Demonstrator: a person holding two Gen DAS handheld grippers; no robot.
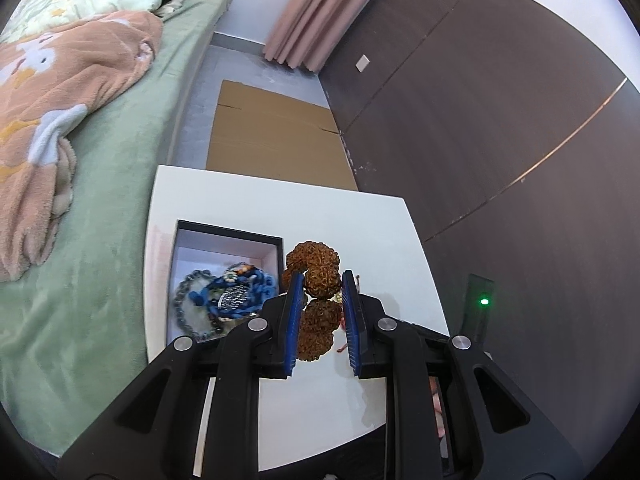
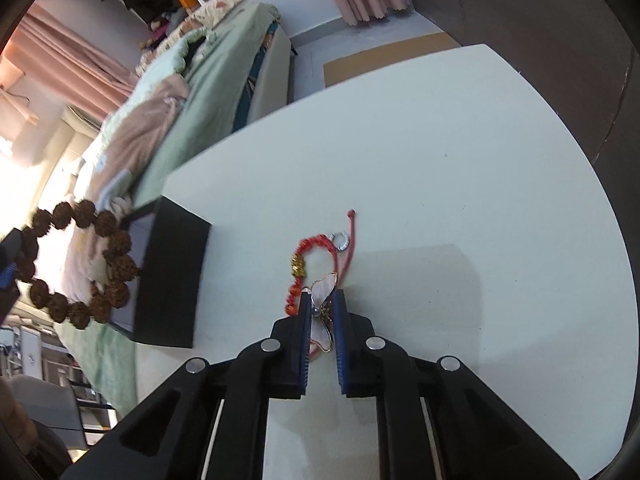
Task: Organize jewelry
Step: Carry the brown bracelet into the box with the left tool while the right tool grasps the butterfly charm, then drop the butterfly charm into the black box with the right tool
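box contents partly hidden | ring small, probably silver

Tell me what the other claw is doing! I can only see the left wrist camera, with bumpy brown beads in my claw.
Observer: The right claw is shut on a butterfly brooch, down at the white table.
Operator: Is anything else lying there?
Observer: Yes, a red bracelet with a gold bead lies on the table just beyond the brooch.
Operator: Anything tiny?
Observer: A small silver ring sits right beside the bracelet's red cord.
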